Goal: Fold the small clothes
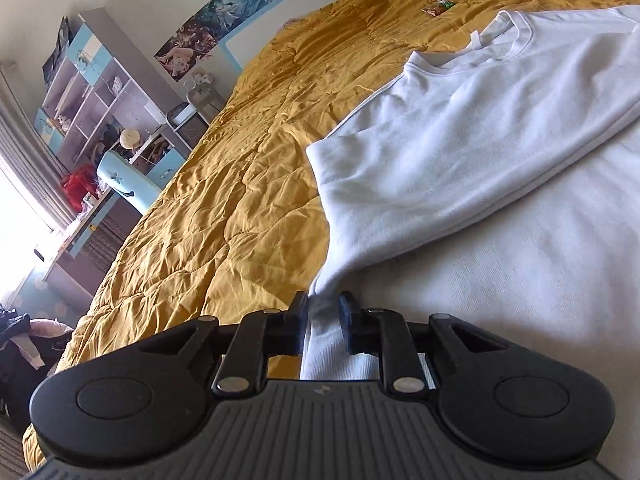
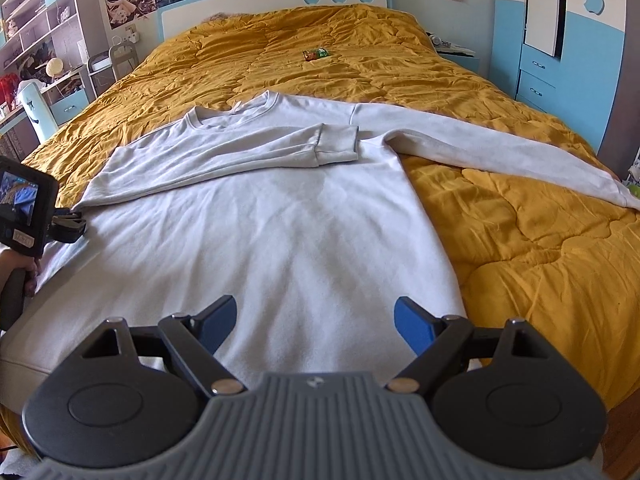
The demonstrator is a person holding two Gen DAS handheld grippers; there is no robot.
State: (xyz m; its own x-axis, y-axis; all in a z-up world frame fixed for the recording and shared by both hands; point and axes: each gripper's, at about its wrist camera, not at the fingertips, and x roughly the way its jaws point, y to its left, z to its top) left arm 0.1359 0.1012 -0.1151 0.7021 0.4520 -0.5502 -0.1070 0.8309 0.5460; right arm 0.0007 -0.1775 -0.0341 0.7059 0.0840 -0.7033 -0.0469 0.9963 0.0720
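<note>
A white long-sleeved sweatshirt [image 2: 280, 216] lies flat on the mustard quilt [image 2: 520, 240], neck away from me. Its left sleeve [image 2: 240, 152] is folded across the chest; its right sleeve [image 2: 500, 148] stretches out to the right. My left gripper [image 1: 323, 308] is nearly shut on the sweatshirt's left side edge [image 1: 320, 280], with cloth between the fingers; it also shows at the left in the right wrist view [image 2: 68, 220]. My right gripper [image 2: 316, 320] is wide open and empty, just above the sweatshirt's lower body near the hem.
A small green and red packet [image 2: 316, 54] lies on the quilt beyond the sweatshirt. A desk and shelves [image 2: 44, 52] stand left of the bed. Blue wardrobe drawers [image 2: 552, 72] and a nightstand stand at the right. The bed's foot edge is close under my right gripper.
</note>
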